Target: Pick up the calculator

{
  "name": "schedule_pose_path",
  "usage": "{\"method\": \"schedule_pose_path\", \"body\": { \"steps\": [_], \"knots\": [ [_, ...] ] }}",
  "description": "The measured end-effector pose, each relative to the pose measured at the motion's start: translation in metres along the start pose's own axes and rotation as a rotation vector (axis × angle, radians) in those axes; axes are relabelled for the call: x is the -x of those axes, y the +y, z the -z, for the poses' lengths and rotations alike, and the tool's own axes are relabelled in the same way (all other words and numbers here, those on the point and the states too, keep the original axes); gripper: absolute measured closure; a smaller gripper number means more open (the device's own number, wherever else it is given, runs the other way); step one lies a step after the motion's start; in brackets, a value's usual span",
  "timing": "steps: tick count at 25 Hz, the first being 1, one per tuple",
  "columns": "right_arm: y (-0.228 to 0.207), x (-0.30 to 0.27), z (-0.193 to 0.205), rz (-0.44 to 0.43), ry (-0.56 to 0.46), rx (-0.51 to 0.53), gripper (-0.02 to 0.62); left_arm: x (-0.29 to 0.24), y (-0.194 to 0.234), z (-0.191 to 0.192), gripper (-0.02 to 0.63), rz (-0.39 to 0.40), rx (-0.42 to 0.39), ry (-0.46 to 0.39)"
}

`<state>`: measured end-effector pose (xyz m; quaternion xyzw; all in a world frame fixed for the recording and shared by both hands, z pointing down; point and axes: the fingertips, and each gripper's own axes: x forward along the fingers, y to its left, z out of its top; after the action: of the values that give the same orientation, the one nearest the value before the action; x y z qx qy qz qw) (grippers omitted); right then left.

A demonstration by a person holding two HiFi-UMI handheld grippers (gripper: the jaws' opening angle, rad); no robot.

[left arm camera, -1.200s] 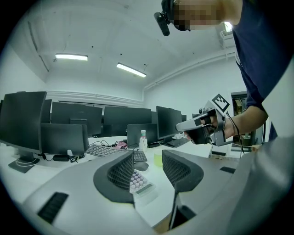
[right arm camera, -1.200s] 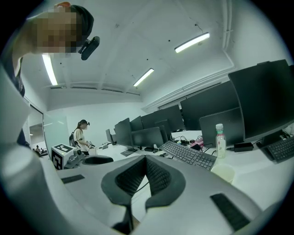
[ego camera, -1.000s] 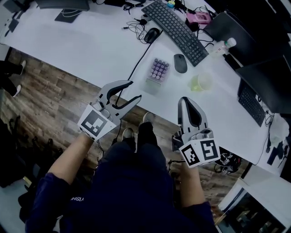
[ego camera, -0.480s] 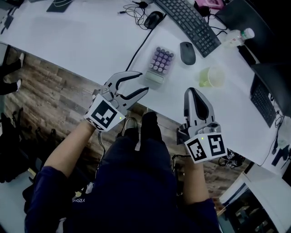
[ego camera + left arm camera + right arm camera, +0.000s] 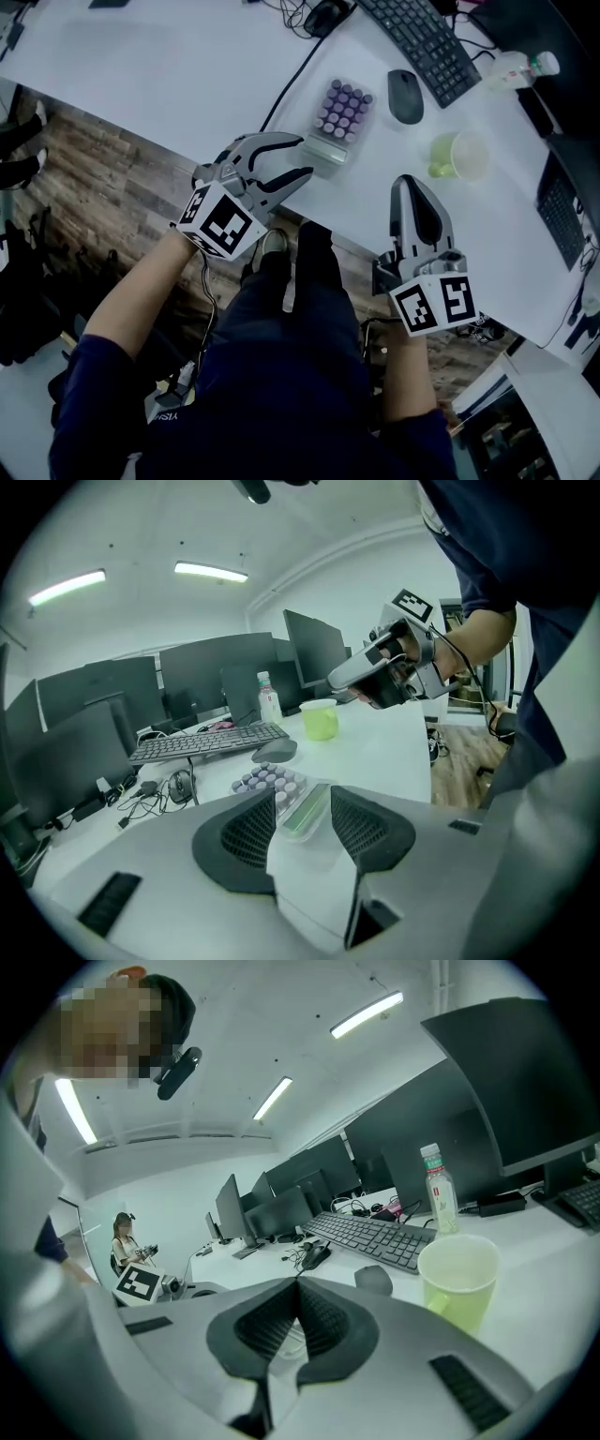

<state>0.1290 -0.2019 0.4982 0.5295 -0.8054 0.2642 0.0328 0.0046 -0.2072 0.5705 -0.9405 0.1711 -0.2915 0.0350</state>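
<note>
A calculator [image 5: 339, 122] with round purple keys lies flat on a white desk [image 5: 187, 66], close to the desk's near edge, with its pale green display end turned toward that edge. The left gripper [image 5: 305, 157] reaches in from over the edge with its jaws spread apart. In the left gripper view the display end of the calculator [image 5: 281, 789] shows in the gap between the left gripper [image 5: 305, 803] jaws, and I cannot tell whether either jaw touches it. A thin black cable [image 5: 291, 80] runs past the calculator's left side to the desk edge, and beyond the cable the desk is bare and white. To the calculator's right is a bare strip of desk, then a dark computer mouse [image 5: 405, 82] farther back and a light green cup [image 5: 458, 155] nearer the edge. The right gripper [image 5: 411, 187] hangs over the near edge, right of the calculator and just short of the cup, its jaws pressed together with nothing between them; the right gripper view shows the same clenched right gripper [image 5: 298, 1283]. A black keyboard [image 5: 422, 42] and a plastic bottle [image 5: 520, 67] lie farther back on the right. Below the desk edge is a wood-pattern floor [image 5: 103, 178].
</note>
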Motion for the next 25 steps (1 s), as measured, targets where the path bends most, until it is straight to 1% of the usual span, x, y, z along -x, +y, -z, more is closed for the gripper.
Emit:
{"method": "schedule_pose_path", "body": {
  "steps": [14,20,25],
  "knots": [
    [-0.016,0.002,0.025,0.010,0.022,-0.031,0.592,-0.027,-0.008,0.020,0.405,0.031,-0.178,0.070],
    [-0.019,0.000,0.030,0.012,0.021,-0.038,0.592,-0.031,-0.007,0.027,0.407,0.017,-0.232,0.098],
    [-0.018,-0.001,0.035,0.011,0.026,-0.046,0.592,-0.032,-0.010,0.029,0.408,0.022,-0.287,0.115]
  ]
}}
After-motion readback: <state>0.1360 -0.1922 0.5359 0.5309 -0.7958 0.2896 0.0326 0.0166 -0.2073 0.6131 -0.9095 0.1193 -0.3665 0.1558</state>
